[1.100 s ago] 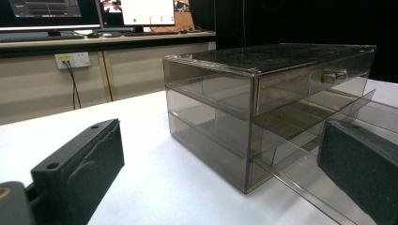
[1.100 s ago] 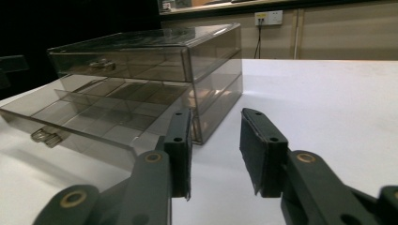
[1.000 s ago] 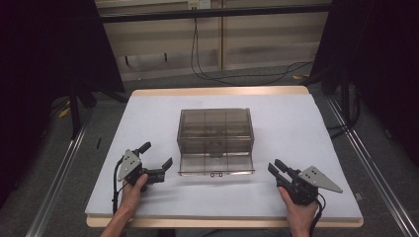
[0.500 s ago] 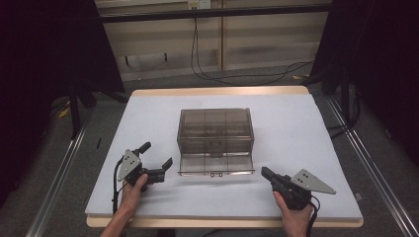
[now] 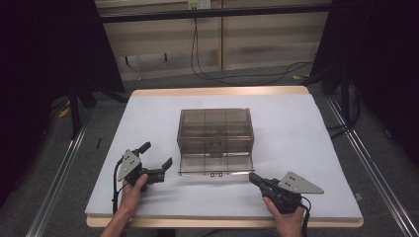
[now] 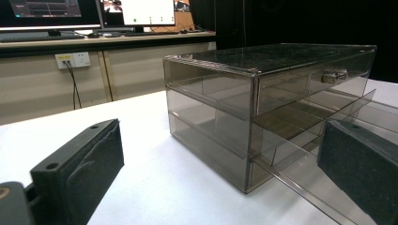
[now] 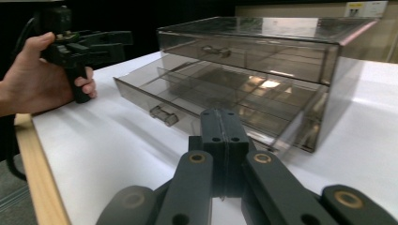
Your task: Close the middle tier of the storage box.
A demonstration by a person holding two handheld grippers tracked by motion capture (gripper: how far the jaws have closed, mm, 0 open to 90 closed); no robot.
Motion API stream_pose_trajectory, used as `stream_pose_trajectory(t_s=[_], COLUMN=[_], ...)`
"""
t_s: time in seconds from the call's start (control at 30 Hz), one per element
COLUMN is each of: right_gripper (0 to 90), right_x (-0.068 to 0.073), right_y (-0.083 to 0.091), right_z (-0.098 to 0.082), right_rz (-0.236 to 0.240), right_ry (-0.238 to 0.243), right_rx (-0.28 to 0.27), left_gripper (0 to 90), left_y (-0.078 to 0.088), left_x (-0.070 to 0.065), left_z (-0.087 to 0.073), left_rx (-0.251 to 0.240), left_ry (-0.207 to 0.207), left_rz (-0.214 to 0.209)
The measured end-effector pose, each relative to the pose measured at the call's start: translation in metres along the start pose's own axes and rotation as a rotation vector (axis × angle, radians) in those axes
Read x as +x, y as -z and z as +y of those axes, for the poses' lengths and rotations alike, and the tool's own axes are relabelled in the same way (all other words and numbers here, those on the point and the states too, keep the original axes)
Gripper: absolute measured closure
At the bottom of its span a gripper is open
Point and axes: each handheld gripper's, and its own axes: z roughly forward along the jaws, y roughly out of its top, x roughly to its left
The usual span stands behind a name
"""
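Centrally, the white surface (image 5: 296, 148) is carrying a smoky clear drawer cabinet (image 5: 215, 131), which is sitting near the middle with wide bare room on both sides and behind it. Its lower drawer (image 5: 215, 165) is standing pulled out toward the person, its front edge lying between the two grippers, while the upper drawer (image 6: 309, 86) is sitting flush in its case, its small handle (image 6: 334, 75) showing in the left gripper view.

At the near left, the person's left hand (image 5: 132, 190) is wrapping the grip of the left gripper (image 5: 159, 159), which is resting low over the surface and pointing right and slightly away, toward the cabinet's front left corner. Its jaws are standing wide apart with nothing between them, and the nearer one is lying just beside the drawer's left end without touching it.

At the near right, the right hand (image 5: 286, 219) is holding the right gripper (image 5: 253, 177) angled left toward the drawer's right front corner. Its jaws are pressed together, empty, their tip lying just short of the drawer front. A strip of bare surface is running between both hands and the wooden near edge (image 5: 222, 222).
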Motion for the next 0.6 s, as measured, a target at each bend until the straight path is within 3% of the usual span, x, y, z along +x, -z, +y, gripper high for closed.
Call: stream_pose_trajectory(t_s=[0.6], right_gripper=[90.0], right_x=[0.019], right_y=[-0.026], right_z=[0.006], right_rz=[0.11], right_ry=[0.059], right_rx=[0.046], left_gripper=[0.8], left_y=[0.0], left_x=[0.0], left_z=[0.0], left_rx=[-0.002], left_ry=[0.001], left_rz=[-0.002])
